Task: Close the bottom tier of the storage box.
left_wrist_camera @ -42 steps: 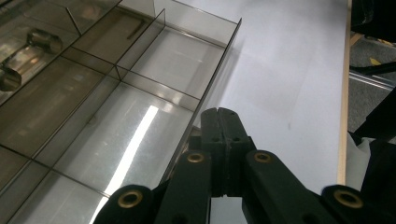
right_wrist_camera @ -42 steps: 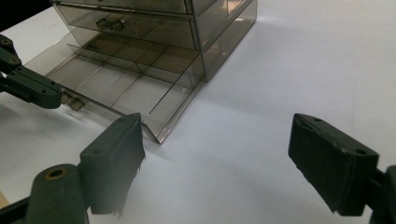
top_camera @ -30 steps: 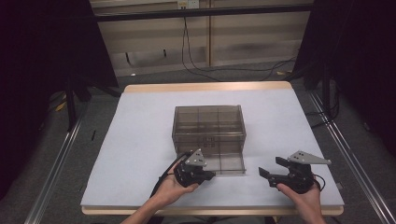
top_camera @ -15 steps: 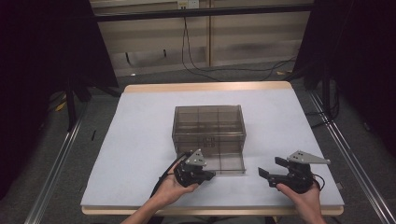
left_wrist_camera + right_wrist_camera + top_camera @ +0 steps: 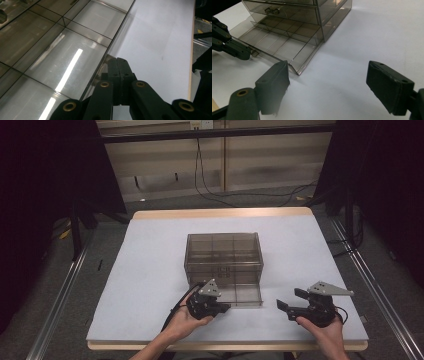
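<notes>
Sitting near the middle of the white table top (image 5: 150, 270), the smoky translucent plastic drawer cabinet (image 5: 223, 254) has its bottom drawer (image 5: 240, 294) pulled out toward six o'clock; thin dividers split that drawer into several compartments, and every compartment that can be seen holds nothing. The upper drawer (image 5: 279, 11) is pushed in, and what lies behind its tinted front cannot be made out, though a small clear handle (image 5: 271, 10) shows on it in the right gripper view. The left gripper (image 5: 223, 308), held in the person's left hand (image 5: 182, 320) at about seven o'clock from the cabinet, has its black jaws pressed together on the small knob (image 5: 254, 52) at the front wall of the open drawer; in the left gripper view the jaws cover the knob, so the knob itself is hidden there. The right gripper (image 5: 290, 301), held in the right hand (image 5: 325, 332) at roughly four o'clock from the cabinet, rests above the table with its jaws spread wide and nothing between them, well clear of the drawer's corner. The person's forearms are cut off by the bottom edge of the high view
</notes>
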Demonstrator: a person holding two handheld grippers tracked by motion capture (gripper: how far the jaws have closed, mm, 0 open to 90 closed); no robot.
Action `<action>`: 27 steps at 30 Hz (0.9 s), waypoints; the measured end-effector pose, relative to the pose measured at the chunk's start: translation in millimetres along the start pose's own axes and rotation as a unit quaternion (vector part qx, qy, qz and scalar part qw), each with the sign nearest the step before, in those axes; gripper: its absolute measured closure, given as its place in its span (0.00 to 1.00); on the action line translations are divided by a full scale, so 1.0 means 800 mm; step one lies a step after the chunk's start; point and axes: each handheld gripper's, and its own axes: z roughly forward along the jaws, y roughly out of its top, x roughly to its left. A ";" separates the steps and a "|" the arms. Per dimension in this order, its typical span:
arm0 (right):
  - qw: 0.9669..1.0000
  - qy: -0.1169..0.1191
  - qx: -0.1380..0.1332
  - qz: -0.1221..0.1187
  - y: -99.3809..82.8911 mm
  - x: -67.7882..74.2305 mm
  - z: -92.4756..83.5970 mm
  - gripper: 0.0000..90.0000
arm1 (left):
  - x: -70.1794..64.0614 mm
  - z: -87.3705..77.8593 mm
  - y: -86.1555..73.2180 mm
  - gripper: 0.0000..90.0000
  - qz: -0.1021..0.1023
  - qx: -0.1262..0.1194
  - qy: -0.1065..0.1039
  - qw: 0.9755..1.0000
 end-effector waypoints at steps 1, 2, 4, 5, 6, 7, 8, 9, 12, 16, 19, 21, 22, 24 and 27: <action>1.000 0.000 0.001 0.000 0.000 0.000 0.000 0.20 | 0.001 -0.001 0.000 1.00 0.003 0.003 0.000 1.000; 1.000 0.000 0.001 0.000 0.000 0.000 0.000 0.20 | 0.000 0.000 0.000 1.00 0.000 -0.001 0.002 1.000; 1.000 0.000 0.001 0.000 0.000 0.000 0.000 0.20 | 0.000 -0.001 -0.001 1.00 -0.003 -0.002 0.003 1.000; 1.000 0.000 0.001 0.000 0.000 0.000 0.000 0.20 | 0.001 0.000 0.000 1.00 -0.003 -0.007 0.001 1.000; 1.000 -0.001 0.002 0.001 0.000 0.000 0.000 0.20 | 0.001 0.001 0.000 1.00 -0.005 -0.010 0.001 1.000; 1.000 -0.001 0.002 0.001 0.000 0.000 0.000 0.20 | 0.002 0.000 0.000 1.00 -0.002 -0.009 0.000 1.000; 1.000 -0.001 0.003 0.002 0.000 0.000 0.000 0.21 | 0.004 0.000 0.000 1.00 -0.004 -0.014 0.002 1.000; 1.000 -0.001 0.002 0.001 0.000 0.000 0.000 0.21 | 0.004 0.001 -0.001 1.00 -0.006 -0.018 0.001 1.000; 1.000 0.000 0.003 0.001 0.000 0.001 0.000 0.21 | 0.004 0.001 -0.001 1.00 -0.006 -0.021 0.002 1.000; 1.000 0.000 0.002 0.000 0.000 0.000 0.001 0.21 | 0.005 0.000 0.000 1.00 0.002 -0.010 0.002 1.000; 1.000 0.000 0.002 0.001 0.000 0.000 0.001 0.21 | 0.005 0.001 0.000 1.00 0.003 -0.012 0.002 1.000; 1.000 0.000 0.002 0.001 0.000 0.000 0.000 0.21 | 0.004 0.002 0.000 1.00 -0.003 -0.017 0.003 1.000; 1.000 0.001 0.002 0.001 0.000 0.000 0.000 0.21 | 0.004 0.002 0.000 1.00 -0.002 -0.014 0.003 1.000; 1.000 0.001 0.002 0.000 0.000 0.000 0.001 0.21 | 0.005 0.003 0.000 1.00 -0.004 -0.022 0.005 1.000; 1.000 0.001 0.002 0.000 0.000 0.000 0.001 0.21 | 0.007 0.004 0.000 1.00 -0.009 -0.028 0.006 1.000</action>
